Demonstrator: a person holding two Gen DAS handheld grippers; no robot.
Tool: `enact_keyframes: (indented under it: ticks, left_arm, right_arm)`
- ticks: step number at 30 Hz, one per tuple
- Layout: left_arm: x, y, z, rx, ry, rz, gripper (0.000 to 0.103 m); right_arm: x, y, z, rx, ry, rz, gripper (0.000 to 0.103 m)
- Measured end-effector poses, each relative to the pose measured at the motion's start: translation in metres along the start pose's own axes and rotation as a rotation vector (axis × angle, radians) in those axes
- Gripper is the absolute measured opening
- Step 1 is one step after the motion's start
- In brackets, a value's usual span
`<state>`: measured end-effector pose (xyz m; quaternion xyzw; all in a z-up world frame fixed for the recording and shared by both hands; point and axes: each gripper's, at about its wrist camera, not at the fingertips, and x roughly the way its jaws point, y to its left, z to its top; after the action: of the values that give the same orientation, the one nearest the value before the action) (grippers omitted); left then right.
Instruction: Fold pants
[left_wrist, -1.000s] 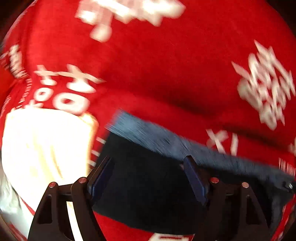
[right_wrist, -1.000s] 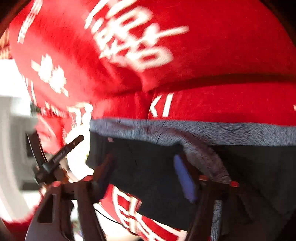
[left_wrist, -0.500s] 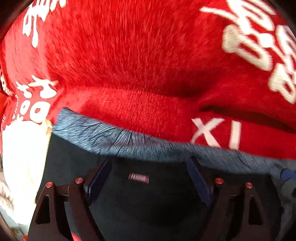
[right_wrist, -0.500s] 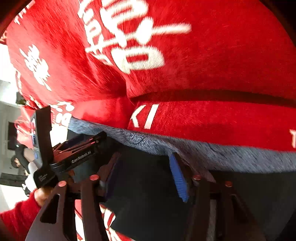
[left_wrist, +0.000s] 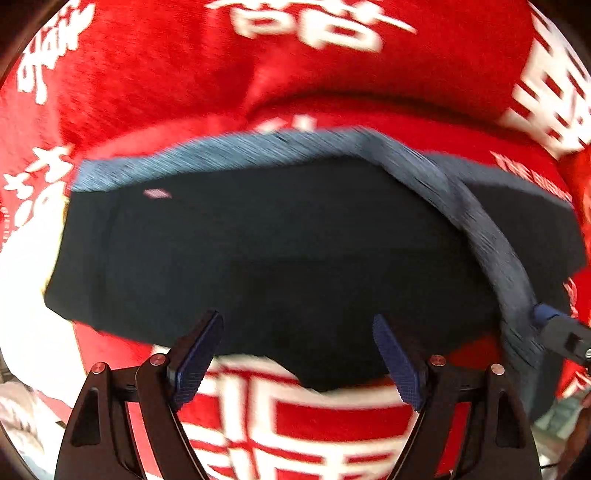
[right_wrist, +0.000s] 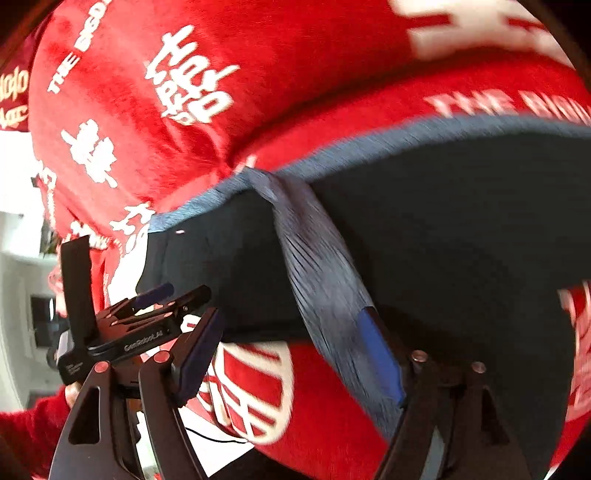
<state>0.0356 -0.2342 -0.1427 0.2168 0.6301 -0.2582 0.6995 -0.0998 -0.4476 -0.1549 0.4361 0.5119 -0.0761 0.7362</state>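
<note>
The dark navy pants (left_wrist: 280, 243) lie folded on a red blanket, with a blue-grey waistband (left_wrist: 229, 151) along the far edge and a band strip running to the lower right. My left gripper (left_wrist: 295, 354) is open and empty just before the near edge of the pants. In the right wrist view the pants (right_wrist: 443, 229) fill the right side. My right gripper (right_wrist: 295, 350) stands wide open, and the blue-grey strip (right_wrist: 325, 288) lies against its right finger (right_wrist: 380, 350). The left gripper (right_wrist: 147, 321) shows at the left there.
A red blanket with white lettering (left_wrist: 147, 66) covers the whole surface under and behind the pants, also in the right wrist view (right_wrist: 147, 110). A bright white room area (right_wrist: 18, 221) lies at the far left. The person's red sleeve (right_wrist: 33, 424) is at the lower left.
Both grippers have pulled back toward me from the pants. More of the folded pants shows now, and the left gripper's fingers are off the cloth.
</note>
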Motion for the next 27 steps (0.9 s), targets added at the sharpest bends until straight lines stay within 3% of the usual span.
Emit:
enact_keyframes:
  ticks: [8, 17, 24, 27]
  left_arm:
    - [-0.005, -0.062, -0.046, 0.129, 0.015, -0.090, 0.084]
    - [-0.004, -0.116, -0.079, 0.253, 0.017, -0.208, 0.084]
    - [0.011, -0.147, -0.087, 0.268, 0.077, -0.291, 0.084]
    - [0.016, -0.161, -0.087, 0.274, 0.088, -0.312, 0.084]
  right_arm:
    - [-0.053, -0.044, -0.091, 0.194, -0.096, -0.169, 0.078]
    - [-0.082, -0.103, -0.195, 0.383, -0.153, -0.299, 0.078]
    - [-0.078, -0.137, -0.232, 0.456, -0.153, -0.282, 0.078]
    - [-0.077, -0.150, -0.243, 0.487, -0.160, -0.228, 0.077]
